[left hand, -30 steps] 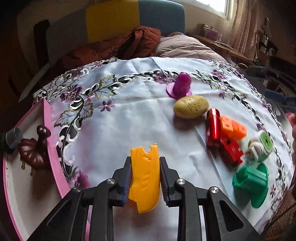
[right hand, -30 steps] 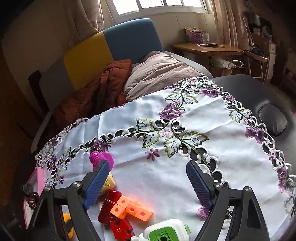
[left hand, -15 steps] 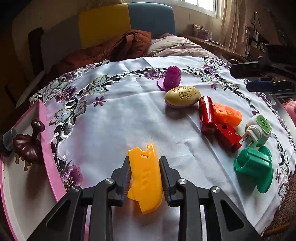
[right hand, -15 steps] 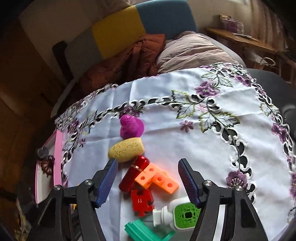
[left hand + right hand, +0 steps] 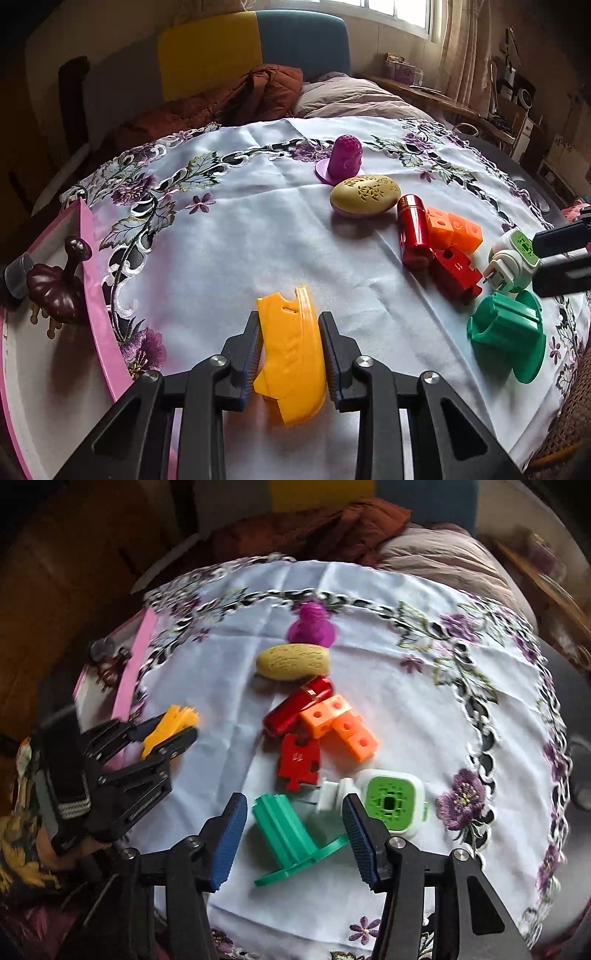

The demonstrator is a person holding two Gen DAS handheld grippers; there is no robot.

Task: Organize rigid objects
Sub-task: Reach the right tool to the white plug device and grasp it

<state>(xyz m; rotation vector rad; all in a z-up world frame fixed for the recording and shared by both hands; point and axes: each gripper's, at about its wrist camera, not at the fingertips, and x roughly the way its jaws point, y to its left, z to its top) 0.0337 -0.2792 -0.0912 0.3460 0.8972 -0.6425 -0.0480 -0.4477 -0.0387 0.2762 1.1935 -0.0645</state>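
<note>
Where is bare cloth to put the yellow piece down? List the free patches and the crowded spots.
Free: the cloth between the pink tray and the gold oval; also beyond the purple cone. Crowded: red cylinder, orange blocks, plug, green holder.

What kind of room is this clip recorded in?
Most likely a lived-in bedroom or bed-sitting room at home, not a lab. A padded headboard with a pillow sits behind the table, which wears an embroidered floral tablecloth, and a curtained window lights a cluttered desk.

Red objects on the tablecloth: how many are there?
2. A red cylinder lies beside the orange cube blocks; a red puzzle-shaped block lies just in front of it. Others may be hidden.
</note>
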